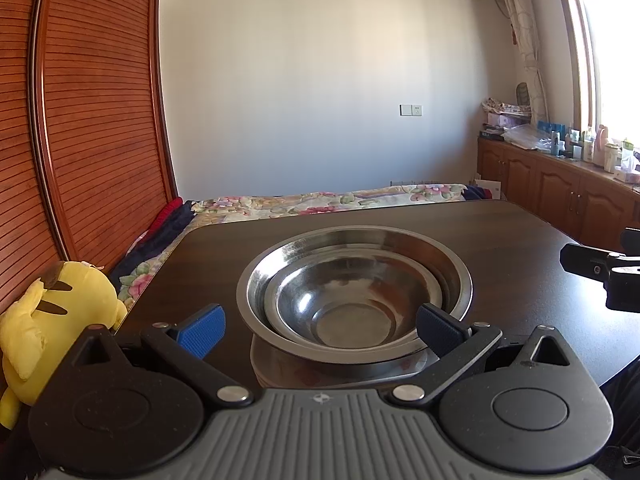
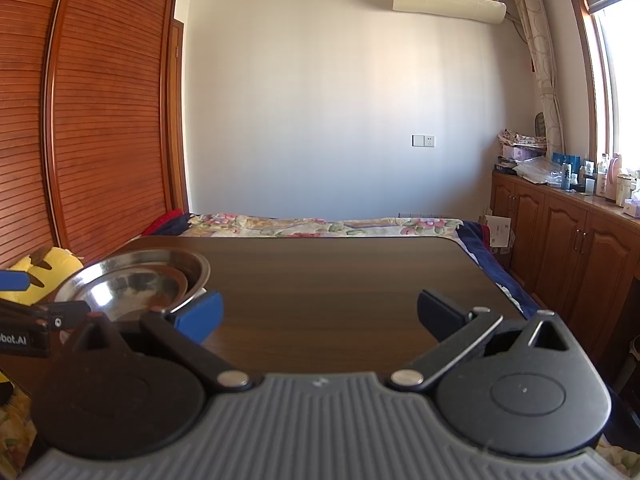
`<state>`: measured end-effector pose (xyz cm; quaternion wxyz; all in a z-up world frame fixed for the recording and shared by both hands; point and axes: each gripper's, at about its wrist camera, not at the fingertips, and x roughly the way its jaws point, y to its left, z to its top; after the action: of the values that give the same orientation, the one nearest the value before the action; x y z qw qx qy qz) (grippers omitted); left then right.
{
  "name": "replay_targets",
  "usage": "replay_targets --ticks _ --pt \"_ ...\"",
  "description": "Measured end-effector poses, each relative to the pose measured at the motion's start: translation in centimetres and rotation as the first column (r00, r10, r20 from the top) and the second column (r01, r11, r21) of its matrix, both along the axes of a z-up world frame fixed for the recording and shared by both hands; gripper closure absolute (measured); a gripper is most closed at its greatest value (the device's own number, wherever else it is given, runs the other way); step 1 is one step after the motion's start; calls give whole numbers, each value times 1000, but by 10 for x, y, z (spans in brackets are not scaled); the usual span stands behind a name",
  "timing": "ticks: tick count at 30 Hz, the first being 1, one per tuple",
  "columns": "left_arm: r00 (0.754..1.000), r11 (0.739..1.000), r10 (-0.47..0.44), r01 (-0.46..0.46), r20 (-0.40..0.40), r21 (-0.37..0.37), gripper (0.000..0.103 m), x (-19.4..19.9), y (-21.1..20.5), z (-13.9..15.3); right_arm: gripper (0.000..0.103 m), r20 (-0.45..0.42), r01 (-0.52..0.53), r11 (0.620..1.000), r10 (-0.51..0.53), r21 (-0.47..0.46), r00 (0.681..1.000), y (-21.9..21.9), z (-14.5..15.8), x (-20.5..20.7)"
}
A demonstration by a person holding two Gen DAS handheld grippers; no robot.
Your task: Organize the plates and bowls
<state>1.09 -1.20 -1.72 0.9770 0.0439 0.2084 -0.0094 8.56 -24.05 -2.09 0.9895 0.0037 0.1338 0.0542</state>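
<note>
Bowls: two steel ones, the small bowl (image 1: 340, 312) nested inside the large bowl (image 1: 354, 264), sitting on the dark counter (image 1: 500, 232) near its front left part — I judge the stacking itself mostly done.
Beneath the stack: something pale shows under the large bowl's near rim, perhaps a plate; I cannot tell which, nor whether the stack sits flat on it.
Left gripper (image 1: 320, 330): my fingers are spread wide and hold nothing; the blue pad hangs just outside the large bowl's left rim, the dark pad lies over the near right rim — touching or only in front of it, I cannot say.
Right gripper (image 2: 320, 316): fingers apart, nothing between them, over bare counter well to the right of the bowls.
Risk, slipping: polished steel on rubber pads — a pinch on one thin rim could let the bowl swing or slide out.
Risk, separating: lifting by the outer rim alone may leave the inner bowl rattling or tipping inside.
Risk, shoving: if my right pad catches the rim as I draw back or close, the whole stack could skate across the smooth counter toward the left edge, where the yellow plush toy (image 1: 56, 312) sits below.
Risk, collision: my two grippers are near each other at the bowls' side, so a careless reach could knock them together.
</note>
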Motion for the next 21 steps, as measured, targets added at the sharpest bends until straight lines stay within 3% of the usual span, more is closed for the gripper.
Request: replay_targets --ticks 21 --pt "1000 1000 -2 2 0 2 0 1 -1 1 0 -2 1 1000 -1 3 1000 -2 0 -1"
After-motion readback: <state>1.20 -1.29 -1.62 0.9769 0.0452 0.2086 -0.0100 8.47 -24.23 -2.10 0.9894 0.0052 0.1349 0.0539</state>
